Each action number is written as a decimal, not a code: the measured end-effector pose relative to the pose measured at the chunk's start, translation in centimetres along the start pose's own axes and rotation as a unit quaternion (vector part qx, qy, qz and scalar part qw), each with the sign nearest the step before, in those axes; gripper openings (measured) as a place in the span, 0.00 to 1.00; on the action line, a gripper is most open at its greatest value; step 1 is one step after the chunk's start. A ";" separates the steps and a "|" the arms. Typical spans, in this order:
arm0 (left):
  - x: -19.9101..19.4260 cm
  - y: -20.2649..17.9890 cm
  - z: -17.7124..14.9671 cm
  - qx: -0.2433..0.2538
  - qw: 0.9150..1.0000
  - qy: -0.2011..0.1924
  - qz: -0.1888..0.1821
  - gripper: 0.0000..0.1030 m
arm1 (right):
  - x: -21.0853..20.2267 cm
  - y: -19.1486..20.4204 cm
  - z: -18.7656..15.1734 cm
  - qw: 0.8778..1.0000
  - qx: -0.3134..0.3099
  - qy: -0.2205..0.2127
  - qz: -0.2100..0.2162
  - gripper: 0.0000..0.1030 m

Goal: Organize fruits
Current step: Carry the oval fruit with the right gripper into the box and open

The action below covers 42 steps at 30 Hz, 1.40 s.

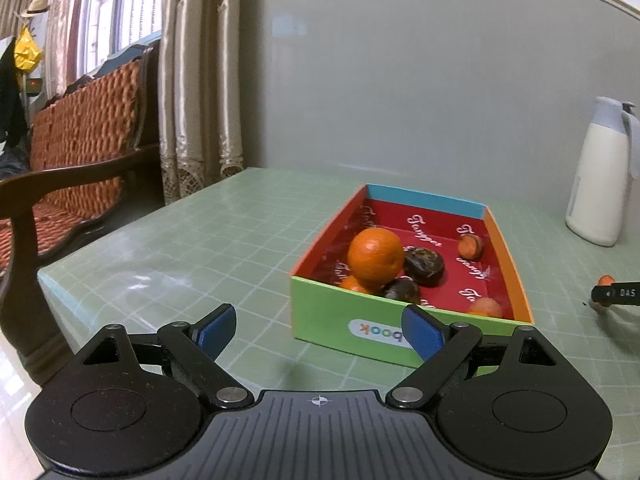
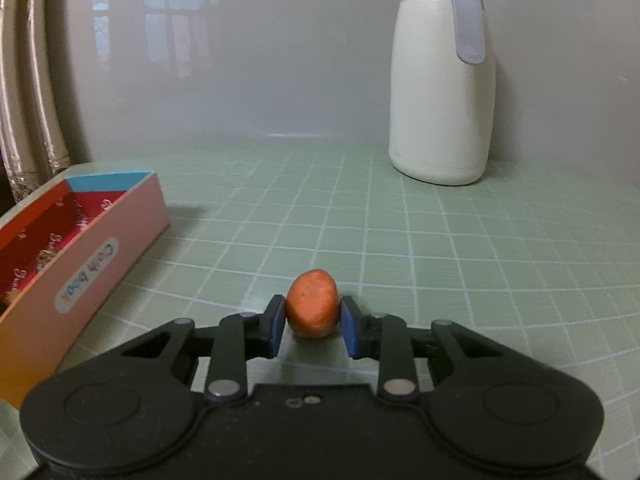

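Box (image 2: 84, 264) cut off by the left edge in the right wrist view, contents mostly hidden behind its pink wall; one brownish item inside too blurred to name. Kettle (image 1: 600, 176) clipped by the right edge in the left wrist view, top lost above the frame in the right wrist view. Right tongs (image 1: 616, 294) barely entering at the right edge, only a black tip showing. Small orange fruit (image 1: 485, 307) at the box's near corner blurred. Lower orange piece (image 1: 354, 284) half hidden under the large orange (image 1: 375, 255). Near wall's label partly covered by a blue pad (image 1: 423, 338).
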<state>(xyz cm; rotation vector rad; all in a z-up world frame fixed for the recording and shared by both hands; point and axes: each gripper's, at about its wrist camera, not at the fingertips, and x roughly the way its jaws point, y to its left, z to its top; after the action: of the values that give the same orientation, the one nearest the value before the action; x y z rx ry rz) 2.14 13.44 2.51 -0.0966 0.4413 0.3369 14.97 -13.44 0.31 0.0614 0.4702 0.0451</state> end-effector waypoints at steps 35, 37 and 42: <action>-1.9 7.8 -3.3 -0.055 0.996 0.020 0.064 0.88 | -5.6 16.1 -1.0 0.965 -0.177 -0.060 0.182 0.27; -1.9 7.9 -3.3 -0.056 0.996 0.020 0.064 0.88 | -5.5 16.3 -1.1 0.966 -0.180 -0.058 0.178 0.29; -1.8 7.9 -3.3 -0.055 0.996 0.021 0.063 0.88 | -5.4 16.6 -1.4 0.966 -0.187 -0.061 0.170 0.38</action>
<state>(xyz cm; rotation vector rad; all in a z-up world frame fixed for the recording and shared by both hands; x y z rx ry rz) -3.44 19.80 0.23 -0.1831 0.4720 0.4830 9.05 2.87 2.66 -0.2264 0.3171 0.4642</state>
